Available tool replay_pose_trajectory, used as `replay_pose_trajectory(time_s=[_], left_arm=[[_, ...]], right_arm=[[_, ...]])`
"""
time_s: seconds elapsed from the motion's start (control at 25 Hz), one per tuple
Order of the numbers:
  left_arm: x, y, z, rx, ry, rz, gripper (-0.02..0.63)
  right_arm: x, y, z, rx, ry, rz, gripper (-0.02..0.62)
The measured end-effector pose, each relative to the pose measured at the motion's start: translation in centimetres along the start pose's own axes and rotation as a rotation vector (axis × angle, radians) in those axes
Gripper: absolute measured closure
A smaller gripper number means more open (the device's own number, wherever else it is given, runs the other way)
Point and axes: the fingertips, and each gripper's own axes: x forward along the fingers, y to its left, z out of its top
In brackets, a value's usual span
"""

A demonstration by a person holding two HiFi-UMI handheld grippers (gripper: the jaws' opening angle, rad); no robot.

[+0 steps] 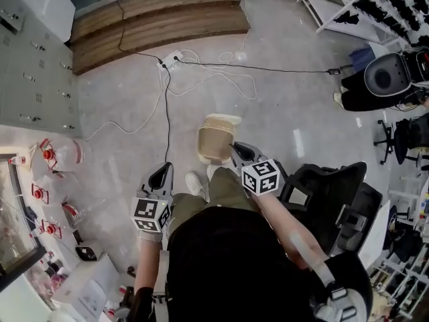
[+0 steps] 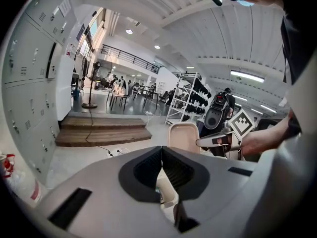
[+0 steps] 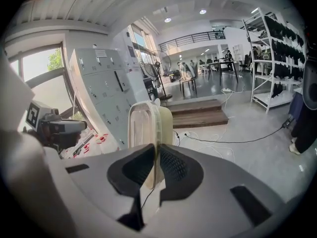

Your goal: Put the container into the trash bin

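Right gripper (image 1: 236, 149) pinches the beige container (image 1: 216, 143) by its near rim, pads pressed on the thin wall. The tub hangs in the air in front of the person's knees, long axis running straight away from them, lid flap at the far end. Bare floor (image 1: 288, 113) lies open ahead, crossed by loose cables (image 1: 201, 69); an office chair (image 1: 328, 193) crowds the right elbow. That arm reaches forward and down. Left gripper (image 1: 161, 174) sits lower by the thigh, jaws pressed together, empty.

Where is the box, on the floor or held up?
Held up: the right gripper is shut on the box's thin edge, above the floor.
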Motion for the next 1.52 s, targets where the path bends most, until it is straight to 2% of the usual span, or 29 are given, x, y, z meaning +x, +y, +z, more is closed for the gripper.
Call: replay_pose_trajectory(time_s=[0.4, 0.76, 1.12, 1.52], left_arm=[[2.0, -0.2, -2.1, -0.050, 0.077, 0.058, 0.597], [3.8, 0.5, -4.2, -0.090, 0.146, 0.090, 0.596], [5.8, 0.7, -6.0, -0.114, 0.199, 0.108, 0.596], [7.3, 0.1, -8.3, -0.135, 0.265, 0.129, 0.596]], right_arm=[[4.2, -2.4, -4.0, 0.000, 0.146, 0.068, 0.546], [7.7, -4.3, -8.8, 0.043, 0.263, 0.112, 0.546], [10.8, -8.2, -13.2, 0.091, 0.337, 0.083, 0.546], [13.8, -12.6, -18.3, 0.096, 0.424, 0.028, 0.546]])
